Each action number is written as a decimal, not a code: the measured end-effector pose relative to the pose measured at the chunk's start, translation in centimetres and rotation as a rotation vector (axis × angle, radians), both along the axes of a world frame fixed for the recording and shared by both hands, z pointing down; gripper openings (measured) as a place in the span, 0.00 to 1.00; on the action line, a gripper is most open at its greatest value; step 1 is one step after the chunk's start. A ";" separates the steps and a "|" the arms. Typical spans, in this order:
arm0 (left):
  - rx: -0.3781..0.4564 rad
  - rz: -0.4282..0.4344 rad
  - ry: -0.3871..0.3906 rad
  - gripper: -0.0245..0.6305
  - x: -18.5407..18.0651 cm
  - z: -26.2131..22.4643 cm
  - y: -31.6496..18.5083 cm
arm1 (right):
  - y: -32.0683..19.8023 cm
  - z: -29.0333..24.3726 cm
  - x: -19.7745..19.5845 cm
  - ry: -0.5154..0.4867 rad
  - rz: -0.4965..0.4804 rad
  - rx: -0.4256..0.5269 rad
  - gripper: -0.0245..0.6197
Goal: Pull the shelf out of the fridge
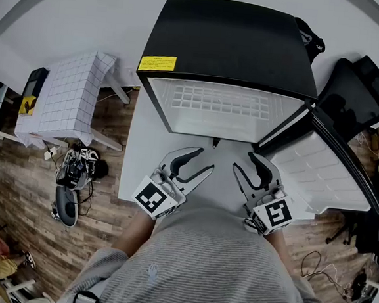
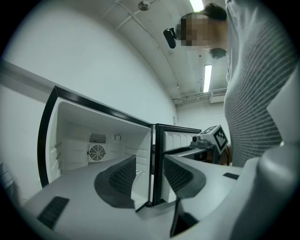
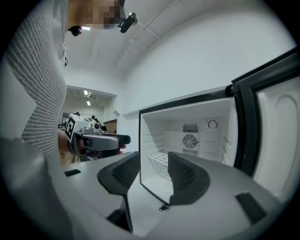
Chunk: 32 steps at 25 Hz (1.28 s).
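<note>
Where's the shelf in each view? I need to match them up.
Head view: shelf, top centre, inside the fridge.
Left gripper view: not made out; the jaws cover that part.
Right gripper view: shelf low centre, seen between the jaws.
Shared landmark: the open door.

From overhead, the fridge [image 1: 232,46] top blocks nearly the whole inside, so only the front strip of the shelf [image 1: 220,104] shows. The yellow label [image 1: 157,63] up top is way too small to read. The chair [image 1: 352,96] is half hidden behind the open door [image 1: 333,170]. The floor clutter [image 1: 76,170] by the tiled table [image 1: 76,91] is just a blob, can't tell what's in it. In the right gripper view the jaws cover much of the shelf and the door runs off the right edge. In the left gripper view I can't pick the shelf out behind the jaws.
</note>
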State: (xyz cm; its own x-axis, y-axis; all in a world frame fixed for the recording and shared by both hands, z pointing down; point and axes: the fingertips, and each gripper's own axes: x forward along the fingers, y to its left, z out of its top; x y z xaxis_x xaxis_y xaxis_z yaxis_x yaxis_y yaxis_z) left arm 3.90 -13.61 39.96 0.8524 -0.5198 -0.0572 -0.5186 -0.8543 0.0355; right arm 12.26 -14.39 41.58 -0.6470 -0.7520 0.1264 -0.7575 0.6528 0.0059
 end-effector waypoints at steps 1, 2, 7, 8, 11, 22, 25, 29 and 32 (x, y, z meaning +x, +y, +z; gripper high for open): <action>0.001 0.000 -0.001 0.30 0.0 0.0 -0.1 | -0.1 0.0 0.0 0.005 0.001 0.001 0.31; 0.004 0.000 -0.005 0.30 0.0 0.1 -0.2 | -0.2 -0.1 0.0 0.009 0.000 0.005 0.31; 0.052 -0.004 -0.117 0.30 -0.1 1.2 -1.1 | -0.2 0.7 -0.8 0.092 -0.050 0.033 0.31; 0.058 -0.007 -0.140 0.30 -0.2 1.6 -1.4 | -0.3 0.8 -1.0 0.122 -0.057 0.041 0.31; 0.055 -0.016 -0.191 0.30 -0.5 2.8 -2.2 | -0.9 1.6 -1.2 0.198 -0.072 0.055 0.31; 0.238 -0.134 -0.532 0.30 -1.3 5.9 -6.0 | -4.5 6.2 -0.5 0.531 0.006 0.133 0.32; 0.290 -0.175 -0.645 0.30 -1.4 6.7 -7.4 | -5.8 7.1 -0.4 0.605 0.036 0.156 0.32; 0.367 -0.209 -0.782 0.32 -1.2 7.6 -8.9 | -7.5 7.9 -0.2 0.736 0.095 0.216 0.32; 0.403 -0.241 -0.866 0.35 -1.2 8.3 -9.9 | -8.9 8.7 -0.1 0.872 0.151 0.271 0.32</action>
